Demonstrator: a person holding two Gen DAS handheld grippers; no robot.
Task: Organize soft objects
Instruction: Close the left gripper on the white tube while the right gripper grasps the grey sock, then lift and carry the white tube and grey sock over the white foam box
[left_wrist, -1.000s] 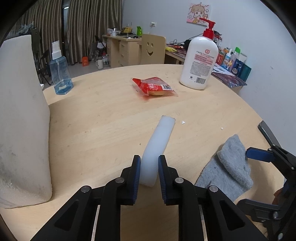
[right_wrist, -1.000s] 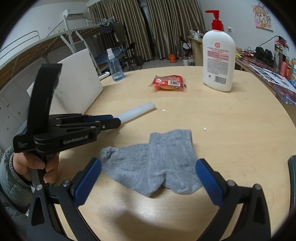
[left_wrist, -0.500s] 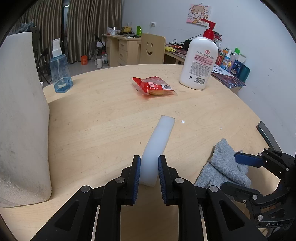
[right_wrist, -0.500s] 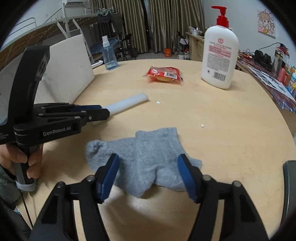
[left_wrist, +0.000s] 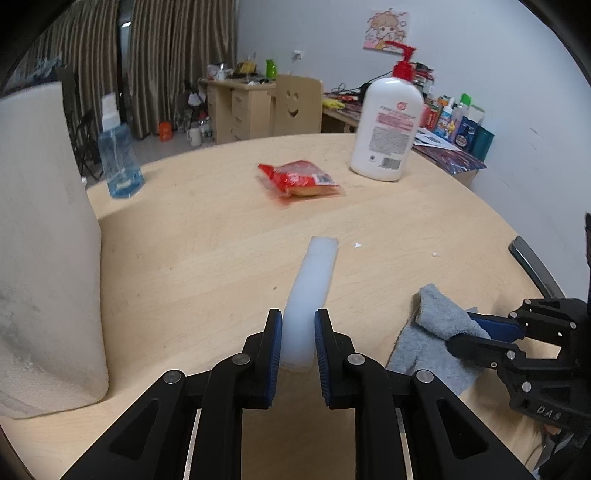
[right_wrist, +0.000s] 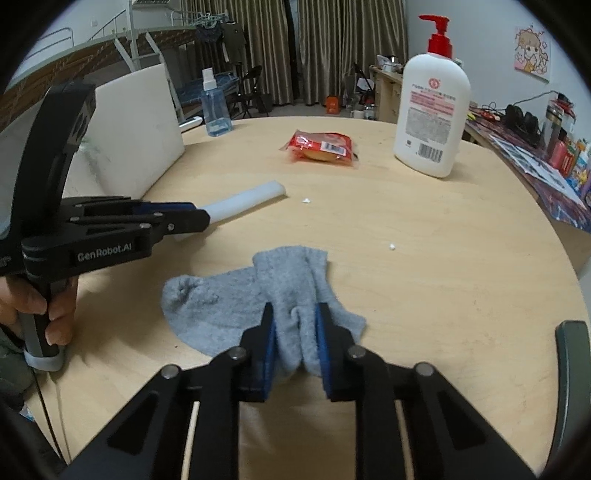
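A white foam strip (left_wrist: 317, 273) lies on the round wooden table (left_wrist: 192, 258), and my left gripper (left_wrist: 298, 321) is shut on its near end. From the right wrist view the strip (right_wrist: 247, 199) sticks out of that left gripper (right_wrist: 201, 219), which a hand holds. A grey sock (right_wrist: 229, 295) lies crumpled near the table's front edge. My right gripper (right_wrist: 294, 317) has its jaws closing, with the blue pads pressing a bunched fold of the sock between them. The left wrist view shows the sock (left_wrist: 436, 321) pinched at the right gripper (left_wrist: 469, 328).
A white pump bottle (right_wrist: 430, 122), a red snack packet (right_wrist: 323, 147) and a blue spray bottle (right_wrist: 216, 107) stand at the far side. A big white foam slab (left_wrist: 40, 240) leans at the left. A dark chair back (right_wrist: 569, 369) rises at the right edge.
My right gripper's jaws have come together from wide apart onto the grey sock, bunching its middle. The left gripper still holds the foam strip in place.
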